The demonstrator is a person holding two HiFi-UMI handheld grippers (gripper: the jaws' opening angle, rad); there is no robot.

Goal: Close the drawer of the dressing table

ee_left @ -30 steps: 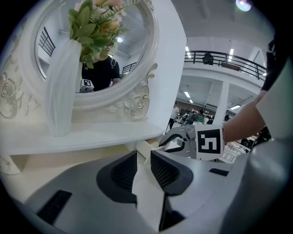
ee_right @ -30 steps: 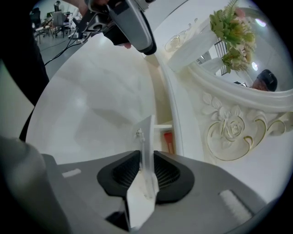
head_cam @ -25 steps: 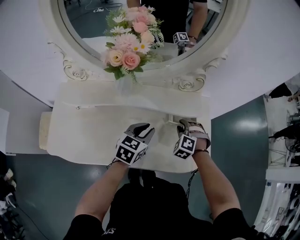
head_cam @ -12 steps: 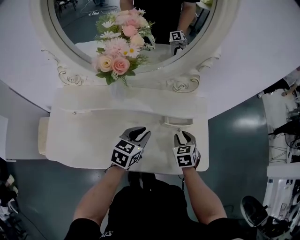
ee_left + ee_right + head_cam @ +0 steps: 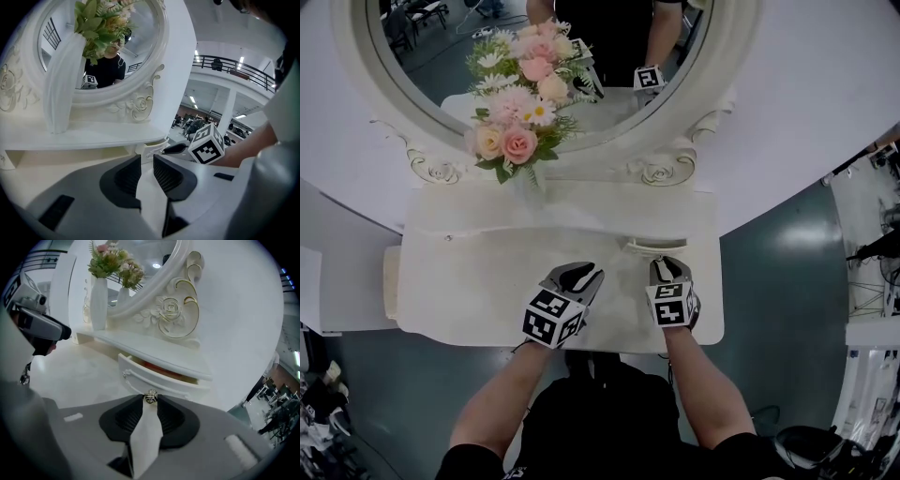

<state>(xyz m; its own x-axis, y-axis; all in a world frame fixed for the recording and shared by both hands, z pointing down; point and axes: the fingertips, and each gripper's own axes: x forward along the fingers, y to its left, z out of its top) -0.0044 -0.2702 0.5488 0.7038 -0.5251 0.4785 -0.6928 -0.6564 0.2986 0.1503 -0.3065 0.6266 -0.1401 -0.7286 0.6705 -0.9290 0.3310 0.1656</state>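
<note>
Head view and both gripper views: drawer partly open, right gripper on its knob

Head view: dressing table [image 5: 478, 281] below, cream top, oval mirror [image 5: 609, 112] at its back. Pink and white flowers [image 5: 514, 103] stand at back left in a white vase [image 5: 99, 301]. The drawer [image 5: 656, 246] sits under the raised shelf at the right rear of the top and sticks out a little from it.

Right gripper view: drawer front [image 5: 161, 379] is clear of the shelf edge, with a gap above it; something reddish shows inside, kind not clear. Right gripper [image 5: 150, 401] has its jaws closed in on the small metal knob [image 5: 150, 397], one tip touching each side.

Left gripper view: left gripper [image 5: 146, 164] has its jaws a narrow gap apart with nothing between them. It hangs over the tabletop just left of the right gripper, clear of the drawer.
</note>
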